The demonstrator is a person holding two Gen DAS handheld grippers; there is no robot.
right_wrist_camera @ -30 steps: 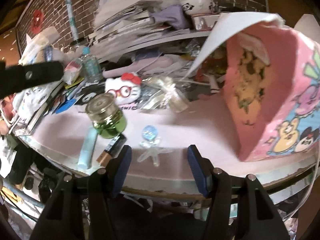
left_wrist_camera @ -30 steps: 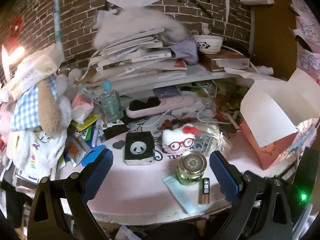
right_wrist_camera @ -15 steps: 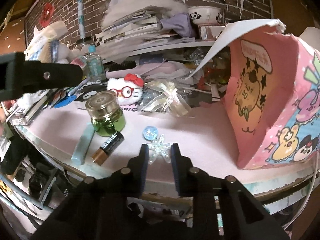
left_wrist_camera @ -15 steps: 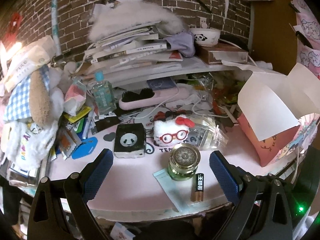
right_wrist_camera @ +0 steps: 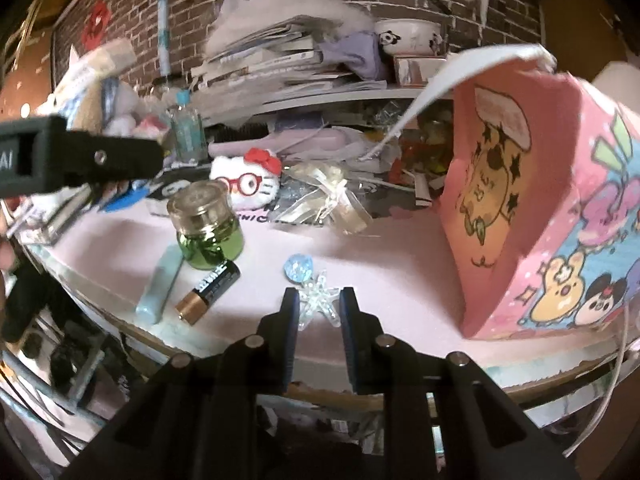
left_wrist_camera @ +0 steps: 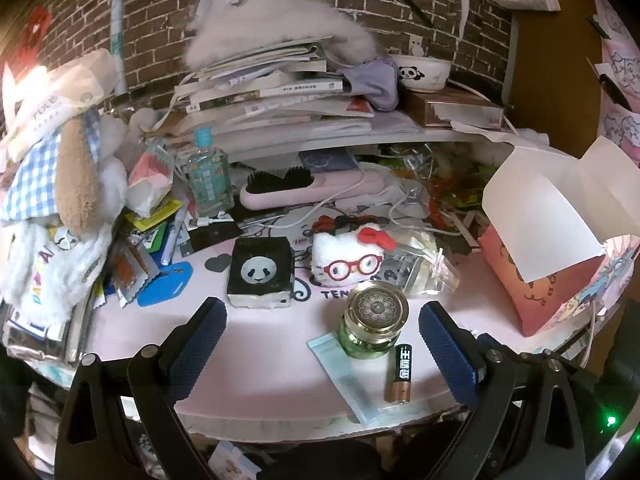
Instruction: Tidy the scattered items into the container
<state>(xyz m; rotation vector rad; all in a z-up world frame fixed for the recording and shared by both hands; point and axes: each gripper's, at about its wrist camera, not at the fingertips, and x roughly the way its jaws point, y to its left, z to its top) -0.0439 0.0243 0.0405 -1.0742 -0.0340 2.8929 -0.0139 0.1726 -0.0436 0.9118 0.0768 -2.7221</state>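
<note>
Nearest the right camera, the right gripper (right_wrist_camera: 318,306) is clamped on the clear snowflake clip (right_wrist_camera: 320,300): pickup in hand. Next it needs lifting toward two o'clock into the pink box (right_wrist_camera: 520,216). Farther left, the left gripper (left_wrist_camera: 322,334) hangs wide apart, empty.

A pink tabletop (left_wrist_camera: 280,376) is seen. The jar (left_wrist_camera: 374,330) is green glass under a gold, flower-patterned lid. The battery (left_wrist_camera: 401,372) is black and copper, the tube (left_wrist_camera: 348,378) pale blue. A black box (left_wrist_camera: 260,272) bears a white panda face. The carton (right_wrist_camera: 560,220) is pink, printed with cartoon animals
</note>
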